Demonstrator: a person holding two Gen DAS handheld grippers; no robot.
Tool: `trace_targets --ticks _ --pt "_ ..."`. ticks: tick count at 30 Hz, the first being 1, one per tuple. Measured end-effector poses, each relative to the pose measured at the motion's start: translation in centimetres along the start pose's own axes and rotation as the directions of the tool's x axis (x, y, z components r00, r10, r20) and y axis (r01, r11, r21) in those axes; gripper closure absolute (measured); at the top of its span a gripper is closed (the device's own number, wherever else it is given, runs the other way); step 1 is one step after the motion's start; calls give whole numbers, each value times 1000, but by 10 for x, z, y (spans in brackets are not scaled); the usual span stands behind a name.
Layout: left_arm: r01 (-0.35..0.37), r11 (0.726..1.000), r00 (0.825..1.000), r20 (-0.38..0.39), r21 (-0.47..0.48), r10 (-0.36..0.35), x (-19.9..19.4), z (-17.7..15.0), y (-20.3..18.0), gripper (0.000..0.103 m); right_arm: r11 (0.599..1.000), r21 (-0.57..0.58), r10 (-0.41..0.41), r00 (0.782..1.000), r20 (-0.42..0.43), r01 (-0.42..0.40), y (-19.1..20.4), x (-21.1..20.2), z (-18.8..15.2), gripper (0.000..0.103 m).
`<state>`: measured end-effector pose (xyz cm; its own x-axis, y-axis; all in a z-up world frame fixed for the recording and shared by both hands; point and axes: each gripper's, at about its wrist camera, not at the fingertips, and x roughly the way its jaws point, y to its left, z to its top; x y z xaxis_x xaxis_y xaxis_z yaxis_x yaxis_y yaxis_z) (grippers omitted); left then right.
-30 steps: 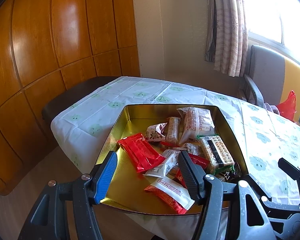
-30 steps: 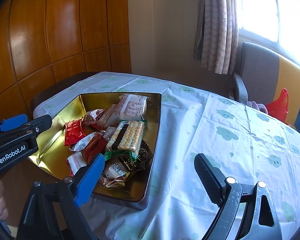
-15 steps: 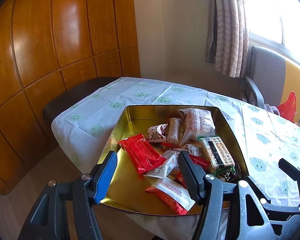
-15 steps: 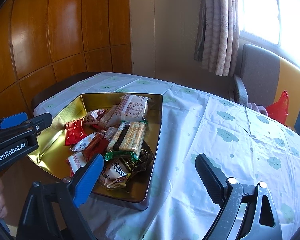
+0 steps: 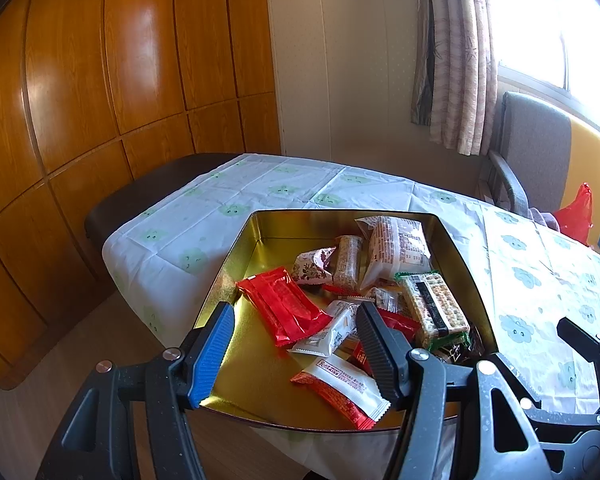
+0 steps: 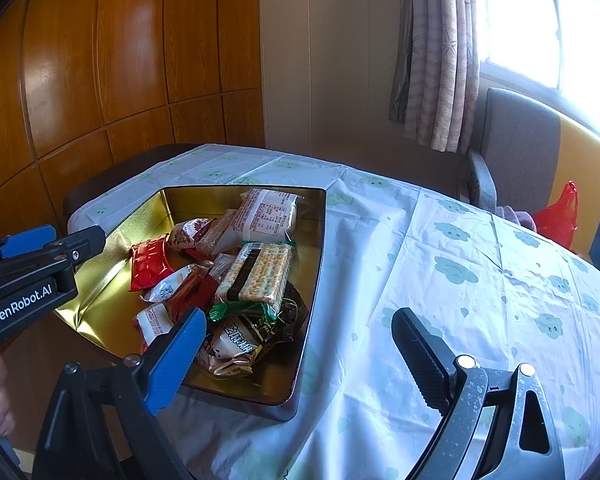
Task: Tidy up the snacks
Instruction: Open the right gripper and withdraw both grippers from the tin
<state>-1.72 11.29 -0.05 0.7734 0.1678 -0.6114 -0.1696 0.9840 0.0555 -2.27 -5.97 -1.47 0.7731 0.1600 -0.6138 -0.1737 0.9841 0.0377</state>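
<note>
**Snacks all in the gold tin, both tongs empty above its near edge**

Since a second ago almost nothing has shifted: both views have tipped up a touch, so the tin sits slightly lower in frame, and no packet has changed place.

I hold the left tongs [image 5: 294, 346] spread wide and empty over the near left part of the gold tin [image 5: 256, 236], which sits at the corner of the cloth-covered surface [image 6: 440, 248]. The right tongs [image 6: 300, 354] are also wide and empty, straddling the tin's near right rim. Every snack I can see lies inside the tin; none lies on the cloth. That fits either a pile waiting to be sorted out or one just gathered in, so I won't call the stage.

On handling, I judge these all light and crinkly, with slick film that could slide between the pads. The red wafer pack [image 5: 284, 306] lies flat and alone: I'd pinch it across its narrow width. The cracker pack [image 6: 256, 276] looks stiff but brittle, so grip gently across the short sides. The white-and-red bar [image 5: 340, 386] is best taken mid-body, not by its sealed end. The large pale bag [image 5: 396, 246] looks puffy and soft.
</note>
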Motion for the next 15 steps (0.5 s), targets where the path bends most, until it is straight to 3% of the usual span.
trace_targets --ticks 6,8,9,15 --pt "6 1000 1000 -3 7 -6 1 -1 -1 39 1000 0 0 1000 0 0 0 0 0 8" --pt "12 1000 1000 7 14 -12 0 -1 -1 46 1000 1 0 1000 1 0 0 0 0 8" --pt "11 1000 1000 15 15 -11 0 -1 -1 57 1000 2 1 1000 3 -1 0 -1 0 8" --pt "36 999 999 8 18 -36 2 3 1 60 997 73 3 1000 7 -3 -24 -4 3 8"
